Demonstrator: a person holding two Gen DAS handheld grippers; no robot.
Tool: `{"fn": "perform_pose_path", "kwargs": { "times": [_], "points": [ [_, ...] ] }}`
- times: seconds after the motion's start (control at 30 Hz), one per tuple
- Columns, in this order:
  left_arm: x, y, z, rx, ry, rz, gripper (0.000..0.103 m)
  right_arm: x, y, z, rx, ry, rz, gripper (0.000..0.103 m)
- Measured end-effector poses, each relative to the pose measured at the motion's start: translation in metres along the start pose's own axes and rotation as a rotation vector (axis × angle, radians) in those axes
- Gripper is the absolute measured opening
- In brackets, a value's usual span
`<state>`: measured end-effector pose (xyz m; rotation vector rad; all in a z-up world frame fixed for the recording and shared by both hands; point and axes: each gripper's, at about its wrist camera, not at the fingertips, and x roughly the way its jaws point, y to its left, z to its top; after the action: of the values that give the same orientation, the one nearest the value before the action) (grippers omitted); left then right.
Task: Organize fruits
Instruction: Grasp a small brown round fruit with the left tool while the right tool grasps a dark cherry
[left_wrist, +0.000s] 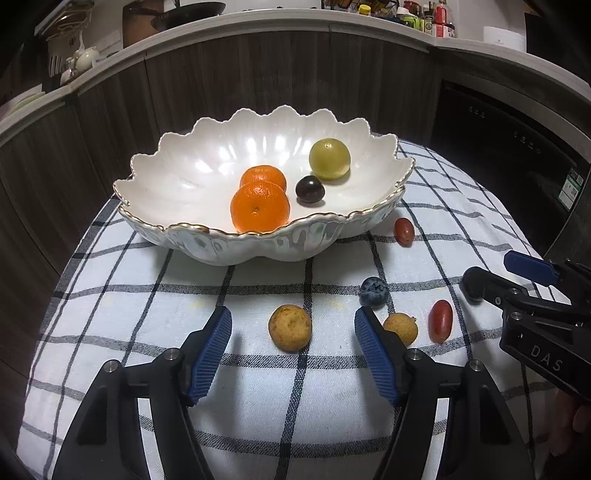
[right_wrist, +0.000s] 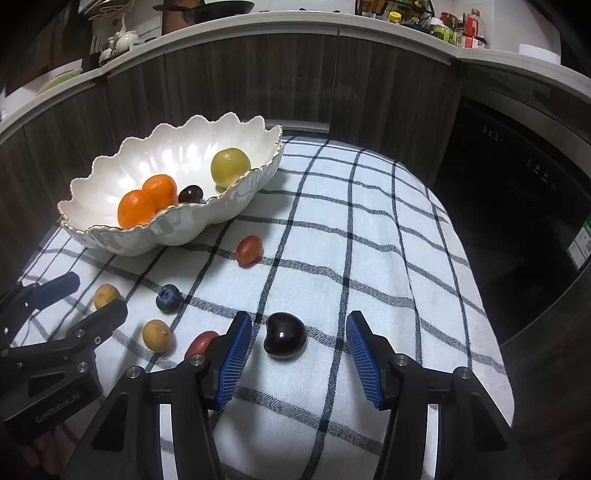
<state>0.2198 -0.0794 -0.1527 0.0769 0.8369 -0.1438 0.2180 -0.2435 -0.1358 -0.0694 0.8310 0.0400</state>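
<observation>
The scalloped white bowl (left_wrist: 236, 243) serves as the landmark. It sits on a checked cloth (left_wrist: 110, 306) and already holds two oranges (left_wrist: 260, 208), a dark cherry (left_wrist: 309, 189) and a pale green fruit (left_wrist: 329, 158).

The fruit not yet gathered lies on the cloth on the near side of the bowl. A tan longan (left_wrist: 290, 327) sits in front of the bowl's near rim, and the left gripper (left_wrist: 293, 354) straddles it: its blue pads stand apart, one on each side, neither touching the fruit. The longan lies straight ahead of the gripper, on the line toward the bowl, and being round it offers no long axis to line up with.

A second longan (left_wrist: 400, 328), a blueberry (left_wrist: 374, 291) and an oblong red fruit (left_wrist: 440, 320) lie further to the right of the bowl's near rim; another red fruit (left_wrist: 403, 231) rests close to the bowl's right end.

Furthest from the bowl, a dark cherry on the cloth (right_wrist: 285, 340) sits between the pads of the right gripper (right_wrist: 299, 356), which also stand apart with clear gaps on both sides. It lies just ahead of the fingertips and slightly toward the left pad.

Each gripper is the nearer one to its own fruit. Closing looks like the step in hand; the cherry, glossy and off centre, seems likelier to roll under the first pad that touches it.
</observation>
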Motion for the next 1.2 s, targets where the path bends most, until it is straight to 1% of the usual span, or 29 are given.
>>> {"fn": "perform_pose_path", "kwargs": {
  "times": [0.1, 0.23, 0.47, 0.53, 0.6, 0.67, 0.73, 0.77, 0.83, 1.2],
  "points": [
    [0.003, 0.001, 0.000, -0.006, 0.013, -0.005, 0.067, 0.003, 0.000, 0.000, 0.005, 0.007, 0.000, 0.055],
    [0.011, 0.002, 0.001, -0.015, 0.049, -0.014, 0.057, 0.007, 0.001, -0.001, 0.007, 0.021, 0.007, 0.049],
    [0.019, 0.005, 0.000, -0.032, 0.085, -0.020, 0.050, 0.017, 0.001, -0.001, 0.023, 0.044, 0.024, 0.046],
    [0.019, 0.006, 0.000, -0.037, 0.087, -0.019, 0.048, 0.020, 0.002, -0.001, 0.024, 0.052, 0.028, 0.040],
    [0.020, 0.006, 0.000, -0.038, 0.087, -0.019, 0.044, 0.024, 0.003, -0.002, 0.027, 0.065, 0.031, 0.039],
    [0.020, 0.006, 0.001, -0.040, 0.086, -0.019, 0.037, 0.024, 0.003, -0.002, 0.029, 0.063, 0.030, 0.038],
    [0.019, 0.006, 0.001, -0.042, 0.084, -0.018, 0.032, 0.025, 0.004, -0.002, 0.027, 0.062, 0.032, 0.032],
    [0.019, 0.006, 0.001, -0.043, 0.083, -0.018, 0.029, 0.025, 0.003, -0.002, 0.027, 0.061, 0.032, 0.032],
    [0.019, 0.007, 0.001, -0.045, 0.081, -0.018, 0.026, 0.025, 0.003, -0.001, 0.029, 0.060, 0.033, 0.027],
    [0.013, 0.006, 0.000, -0.051, 0.079, -0.021, 0.026, 0.021, 0.002, 0.000, 0.036, 0.055, 0.040, 0.027]
  ]
}}
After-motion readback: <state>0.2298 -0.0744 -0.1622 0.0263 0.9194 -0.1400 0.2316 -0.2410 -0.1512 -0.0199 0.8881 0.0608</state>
